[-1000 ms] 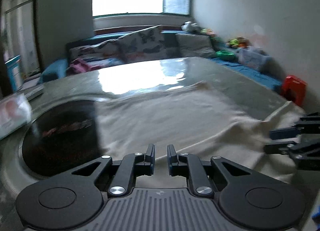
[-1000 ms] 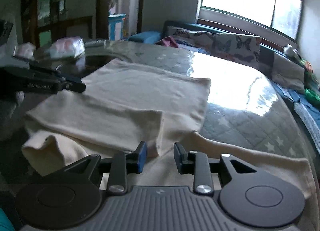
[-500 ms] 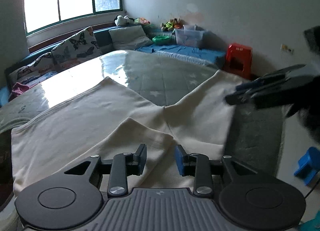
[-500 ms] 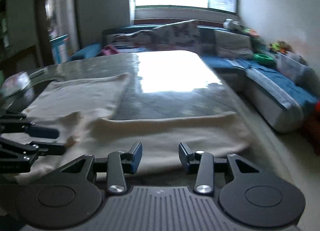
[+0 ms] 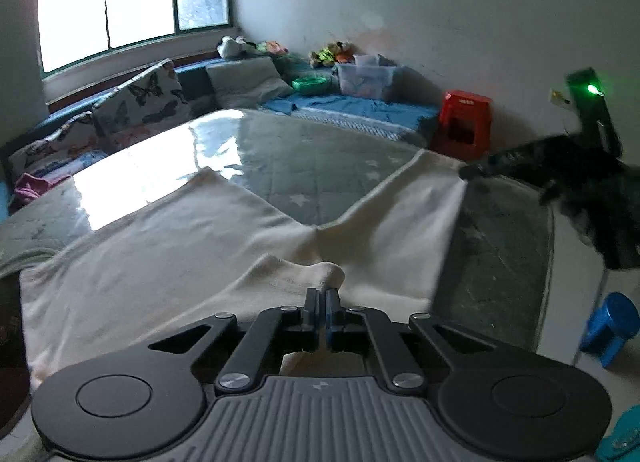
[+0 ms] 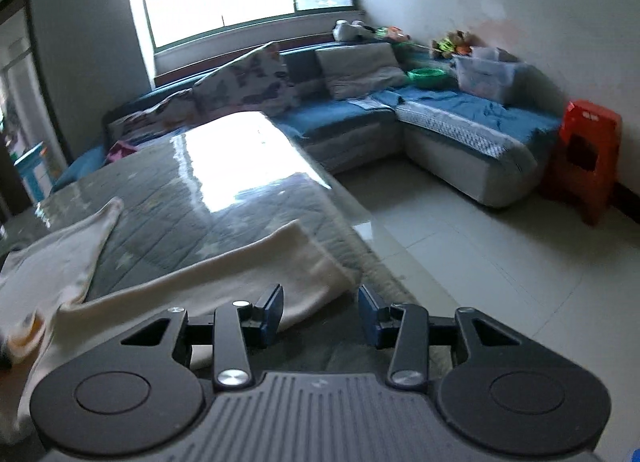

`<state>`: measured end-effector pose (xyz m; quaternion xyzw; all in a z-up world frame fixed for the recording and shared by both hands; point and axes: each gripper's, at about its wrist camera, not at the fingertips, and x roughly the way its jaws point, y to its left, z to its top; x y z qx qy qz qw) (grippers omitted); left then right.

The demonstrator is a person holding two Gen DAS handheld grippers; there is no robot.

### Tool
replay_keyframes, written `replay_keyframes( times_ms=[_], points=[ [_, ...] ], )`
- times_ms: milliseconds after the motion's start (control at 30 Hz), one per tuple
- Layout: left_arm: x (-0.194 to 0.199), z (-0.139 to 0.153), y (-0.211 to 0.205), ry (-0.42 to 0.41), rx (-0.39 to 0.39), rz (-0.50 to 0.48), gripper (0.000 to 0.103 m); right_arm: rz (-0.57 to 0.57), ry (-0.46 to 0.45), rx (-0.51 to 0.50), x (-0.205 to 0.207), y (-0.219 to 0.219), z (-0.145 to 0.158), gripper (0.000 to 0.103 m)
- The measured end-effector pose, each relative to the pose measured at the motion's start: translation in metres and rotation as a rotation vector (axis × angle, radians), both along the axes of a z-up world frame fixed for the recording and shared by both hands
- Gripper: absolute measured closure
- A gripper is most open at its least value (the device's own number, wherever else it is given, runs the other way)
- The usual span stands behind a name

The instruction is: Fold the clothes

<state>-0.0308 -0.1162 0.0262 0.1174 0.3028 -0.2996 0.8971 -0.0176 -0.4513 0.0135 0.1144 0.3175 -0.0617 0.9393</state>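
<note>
A cream garment (image 5: pixel 168 246) lies spread on the grey quilted table (image 5: pixel 320 166), one part reaching right toward the table edge. My left gripper (image 5: pixel 322 302) is shut on a bunched fold of the cream garment at its near edge. In the right wrist view the garment's long part (image 6: pixel 224 282) runs across the table to its right edge. My right gripper (image 6: pixel 320 310) is open, its fingers on either side of that part's end near the table edge. It also shows blurred at the right of the left wrist view (image 5: pixel 480 170).
A blue sofa (image 6: pixel 460 126) with cushions runs along the window and the right wall. A red stool (image 6: pixel 588 158) stands by the wall, a blue stool (image 5: pixel 612 326) on the tiled floor. The table edge (image 6: pixel 352 222) drops to the floor at the right.
My left gripper has shut on the garment's fold. My right gripper has swung right to the end of the long part and opened wider.
</note>
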Motion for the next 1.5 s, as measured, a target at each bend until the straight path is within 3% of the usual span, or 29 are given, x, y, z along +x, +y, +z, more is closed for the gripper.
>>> replay_keyframes(
  times_ms=[167, 233, 300, 367, 600, 800, 867, 900, 1133, 1300, 1500],
  points=[
    [0.002, -0.007, -0.004, 0.049, 0.013, 0.022, 0.091, -0.025, -0.015, 0.004, 0.008, -0.006, -0.007, 0.065],
    [-0.001, -0.004, -0.003, 0.044, 0.001, 0.017, 0.087, -0.026, -0.019, -0.004, 0.010, -0.004, -0.008, 0.072],
    [-0.004, 0.000, 0.000, 0.034, -0.012, 0.021, 0.080, -0.022, -0.022, -0.003, 0.011, -0.003, -0.008, 0.086],
    [-0.006, 0.005, 0.004, 0.024, -0.027, 0.039, 0.074, -0.020, -0.028, 0.013, 0.011, -0.003, -0.008, 0.089],
    [-0.002, 0.006, 0.017, 0.016, -0.025, 0.106, 0.074, 0.021, -0.099, 0.083, 0.005, -0.007, 0.018, 0.094],
    [-0.001, 0.002, 0.032, 0.022, -0.025, 0.168, 0.074, 0.154, -0.186, 0.133, -0.001, 0.013, 0.066, 0.095],
    [-0.004, 0.002, 0.039, 0.018, -0.031, 0.190, 0.068, 0.204, -0.212, 0.156, -0.001, 0.024, 0.082, 0.095],
    [-0.005, 0.002, 0.043, 0.016, -0.033, 0.201, 0.064, 0.229, -0.222, 0.167, 0.001, 0.031, 0.089, 0.095],
    [-0.019, 0.004, 0.078, 0.000, -0.075, 0.284, 0.064, 0.426, -0.280, 0.192, 0.006, 0.092, 0.130, 0.095],
    [-0.034, 0.006, 0.107, -0.015, -0.109, 0.350, 0.061, 0.585, -0.264, 0.175, 0.013, 0.154, 0.139, 0.095],
    [-0.045, 0.005, 0.130, -0.014, -0.140, 0.404, 0.059, 0.750, -0.196, 0.166, 0.019, 0.226, 0.128, 0.095]
  ],
)
